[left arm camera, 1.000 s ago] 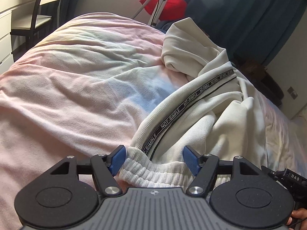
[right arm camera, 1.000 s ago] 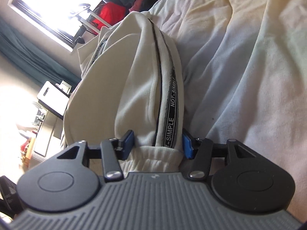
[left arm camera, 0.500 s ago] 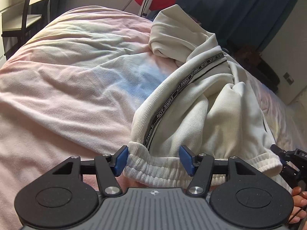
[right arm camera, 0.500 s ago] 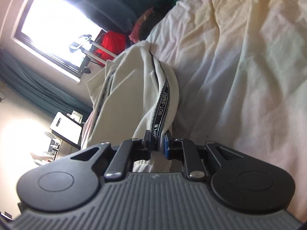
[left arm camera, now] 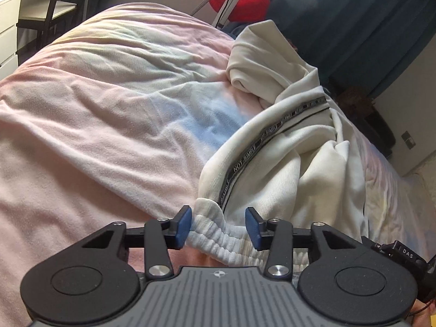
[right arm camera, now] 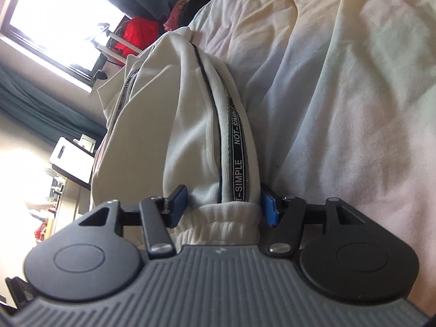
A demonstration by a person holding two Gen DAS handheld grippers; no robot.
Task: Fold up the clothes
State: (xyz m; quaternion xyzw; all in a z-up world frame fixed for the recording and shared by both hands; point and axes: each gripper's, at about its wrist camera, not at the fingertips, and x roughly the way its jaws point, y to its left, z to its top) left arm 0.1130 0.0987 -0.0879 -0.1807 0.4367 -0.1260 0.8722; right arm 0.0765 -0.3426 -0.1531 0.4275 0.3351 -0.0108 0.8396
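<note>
Left tongs (left arm camera: 217, 226) wide around white trousers' (left arm camera: 313, 169) cuff, right tongs (right arm camera: 223, 207) wide likewise, cuff ends hidden.

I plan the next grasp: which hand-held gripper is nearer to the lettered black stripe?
Right. The stripe runs between the right hand-held gripper's fingers; it ends just ahead of the left hand-held gripper.

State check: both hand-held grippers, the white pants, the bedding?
left hand-held gripper: open, ribbed cuff between its fingers
right hand-held gripper: open, straddling the other cuff
white track pants: bunched, unfolded, lying on the bed
pink blanket: spread, wrinkled
</note>
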